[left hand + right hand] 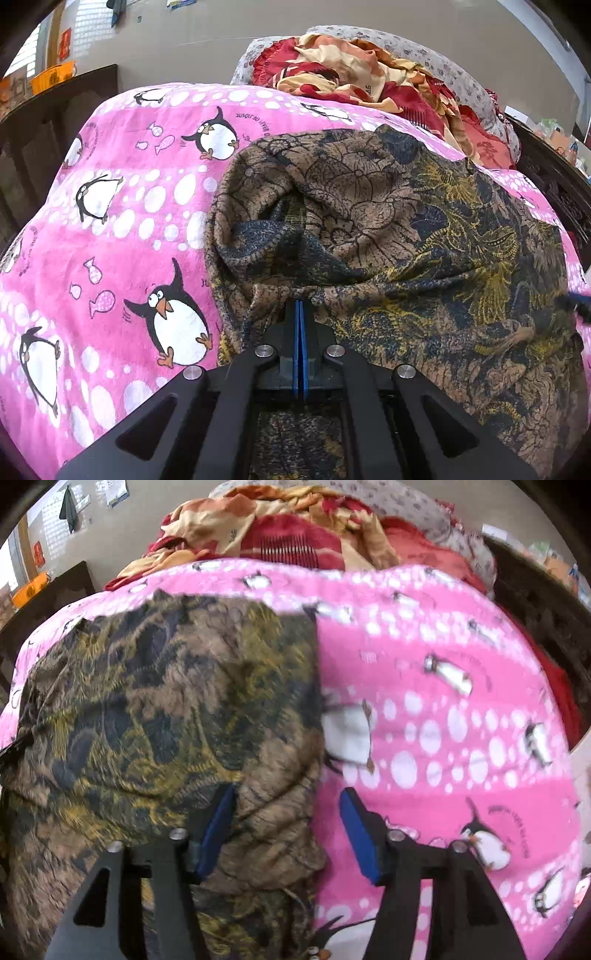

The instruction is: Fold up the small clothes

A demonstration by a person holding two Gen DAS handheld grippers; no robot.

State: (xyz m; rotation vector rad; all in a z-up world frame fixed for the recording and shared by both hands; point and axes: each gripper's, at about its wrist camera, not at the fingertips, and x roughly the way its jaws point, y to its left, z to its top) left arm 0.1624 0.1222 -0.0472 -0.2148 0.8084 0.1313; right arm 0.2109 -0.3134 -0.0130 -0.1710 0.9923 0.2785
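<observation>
A brown garment with a dark blue and yellow floral print (388,229) lies crumpled on a pink penguin-print blanket (122,221). My left gripper (299,306) is shut on a fold of the garment near its near edge, and the cloth bunches around the blue pads. In the right wrist view the same garment (166,701) covers the left half of the blanket (443,709). My right gripper (288,801) is open above the garment's right edge, its left finger (218,827) over the cloth and its right finger (362,834) over the blanket. The right view is motion-blurred.
A heap of red, cream and orange bedding (369,74) lies beyond the blanket, also in the right wrist view (277,528). Dark wooden bed frames stand on the left (55,122) and right (554,177). An orange box (51,77) sits at the far left.
</observation>
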